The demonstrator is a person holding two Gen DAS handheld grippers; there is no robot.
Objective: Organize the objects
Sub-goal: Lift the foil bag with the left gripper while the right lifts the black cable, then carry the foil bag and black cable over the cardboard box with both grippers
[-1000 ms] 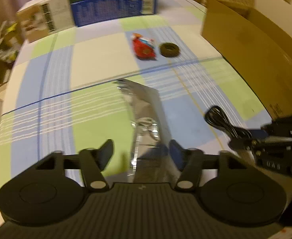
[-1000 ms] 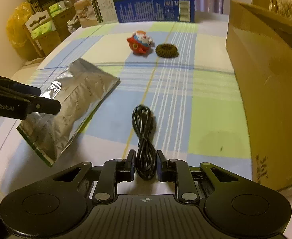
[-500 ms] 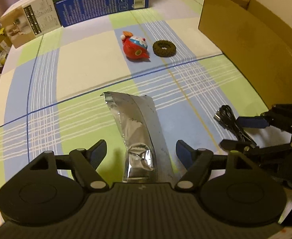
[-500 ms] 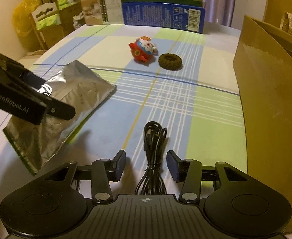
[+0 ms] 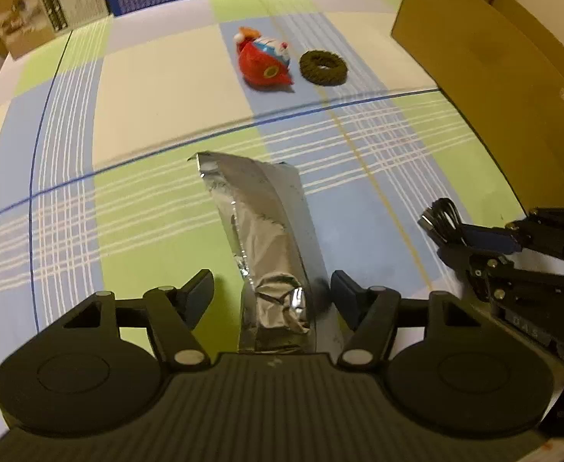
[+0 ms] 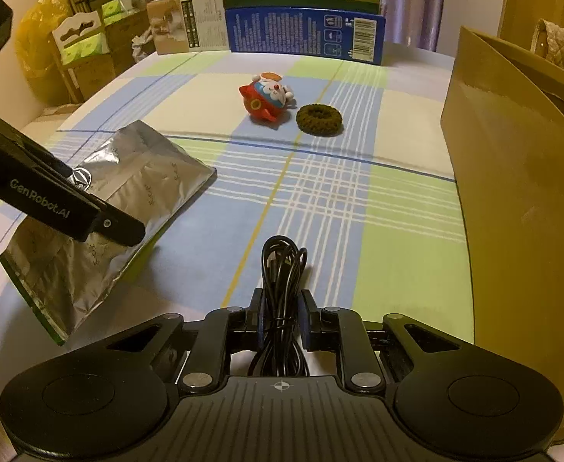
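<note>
The coiled black cable (image 6: pixel 282 292) sits at the near edge of the checked tablecloth (image 6: pixel 359 208), clamped between the 2 blue pads of the right gripper (image 6: pixel 281 317), whose jaws are drawn in tight on the bundle. Its looped far end sticks out beyond the fingertips toward the middle of the table. In the left wrist view the same cable (image 5: pixel 441 217) shows at the far right, pinched in the right gripper (image 5: pixel 474 244).

To the left of the cable lies the silver foil bag (image 6: pixel 105 208), crumpled and flat on the cloth, its near end toward the table edge. The left gripper (image 5: pixel 272 294) hangs over that near end with its 2 fingers spread wide, 1 on each side of the bag (image 5: pixel 266 238), neither pad touching the foil.

Farther off, near the middle of the table, a red toy figure (image 6: pixel 264 102) rests just beside a dark ring (image 6: pixel 319 115) on its right; the 2 are close but apart. A tall cardboard box (image 6: pixel 513 177) stands along the right edge. At the far end a blue carton (image 6: pixel 305 36) stands next to a beige carton (image 6: pixel 187 27) on its left.
</note>
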